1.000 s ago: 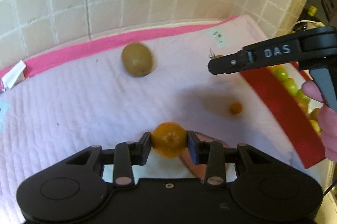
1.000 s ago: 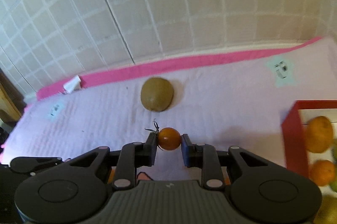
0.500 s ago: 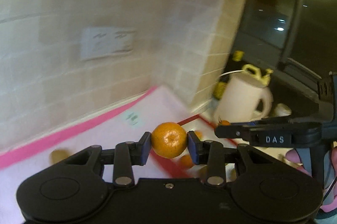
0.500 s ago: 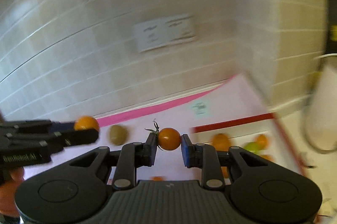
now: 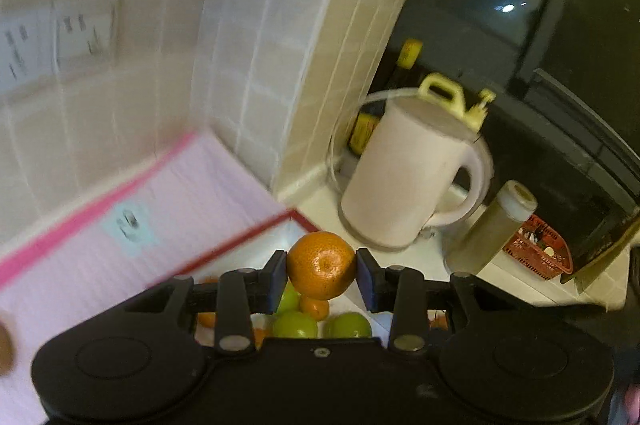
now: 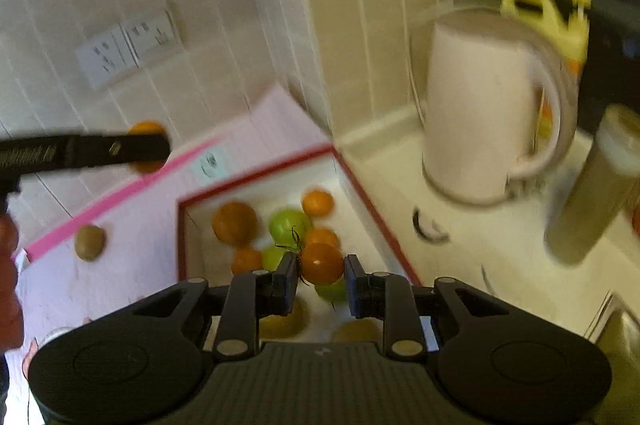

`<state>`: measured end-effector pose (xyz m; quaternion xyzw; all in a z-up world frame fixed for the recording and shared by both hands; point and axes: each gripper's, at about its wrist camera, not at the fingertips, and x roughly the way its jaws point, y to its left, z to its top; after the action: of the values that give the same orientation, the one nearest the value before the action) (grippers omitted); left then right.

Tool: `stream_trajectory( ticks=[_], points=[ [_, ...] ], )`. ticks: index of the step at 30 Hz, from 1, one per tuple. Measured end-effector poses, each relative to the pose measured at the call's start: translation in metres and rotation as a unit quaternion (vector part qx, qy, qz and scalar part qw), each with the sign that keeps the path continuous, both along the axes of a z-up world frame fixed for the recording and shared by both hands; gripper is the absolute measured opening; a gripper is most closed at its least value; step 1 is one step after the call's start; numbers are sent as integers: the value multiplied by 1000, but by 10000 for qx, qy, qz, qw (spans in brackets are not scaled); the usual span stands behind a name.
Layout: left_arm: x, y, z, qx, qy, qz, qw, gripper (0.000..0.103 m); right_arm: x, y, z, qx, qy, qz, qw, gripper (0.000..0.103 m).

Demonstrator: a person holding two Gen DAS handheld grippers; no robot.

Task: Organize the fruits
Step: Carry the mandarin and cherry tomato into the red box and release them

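My left gripper (image 5: 321, 277) is shut on a mandarin orange (image 5: 321, 263) and holds it in the air over the red-rimmed fruit box (image 5: 240, 237). In the right wrist view the left gripper (image 6: 152, 147) shows at the left with the mandarin (image 6: 146, 129). My right gripper (image 6: 320, 275) is shut on a small orange tomato (image 6: 321, 263) with a dark stem, above the box (image 6: 256, 177). The box holds several oranges (image 6: 234, 223) and green fruits (image 6: 289, 225). A kiwi (image 6: 90, 243) lies on the pink mat (image 6: 132, 257) left of the box.
A white kettle (image 6: 488, 113) stands on the counter right of the box, with a yellow-capped jug (image 6: 548, 13) behind it and a tall jar (image 6: 592, 185) in front. A tiled wall with sockets (image 6: 128, 49) is behind. A red basket (image 5: 538, 249) sits far right.
Both grippers swung right and lifted from over the mat to above the fruit box, each still holding its fruit. The kettle and counter came into view.
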<state>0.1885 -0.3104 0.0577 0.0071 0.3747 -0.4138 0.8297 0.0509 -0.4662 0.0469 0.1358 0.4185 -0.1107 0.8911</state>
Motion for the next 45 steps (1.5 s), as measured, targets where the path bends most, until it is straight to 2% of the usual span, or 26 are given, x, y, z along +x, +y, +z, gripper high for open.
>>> stream_trajectory(
  ticks=[3,9,15,21,34,36,40,42,45],
  points=[
    [22,-18,-21,101,310,59,9995,44,-1,-2,-20,94,238,48,9997,27],
    [65,-56,-58,560,677,124,9961,44,6,5,-48,150,530,270,9981,27],
    [74,-78,-93,1104,597,294,9917,44,15,5,-65,241,547,521,9969,27],
    [86,-85,-117,1294,650,547,9879,44,23,10,-73,77,509,850,9951,27],
    [96,-85,-127,1286,770,706,9862,44,32,12,-83,84,655,834,9943,28],
    [96,-85,-125,1280,763,691,9864,48,31,12,-82,85,651,818,9945,30],
    [91,-82,-116,1141,740,664,9885,68,26,10,-76,25,584,729,9956,36],
    [87,-80,-108,1109,627,661,9896,70,23,7,-71,27,522,649,9965,41],
    [80,-73,-97,1024,563,635,9911,70,16,1,-61,17,412,513,9978,41]
  ],
)
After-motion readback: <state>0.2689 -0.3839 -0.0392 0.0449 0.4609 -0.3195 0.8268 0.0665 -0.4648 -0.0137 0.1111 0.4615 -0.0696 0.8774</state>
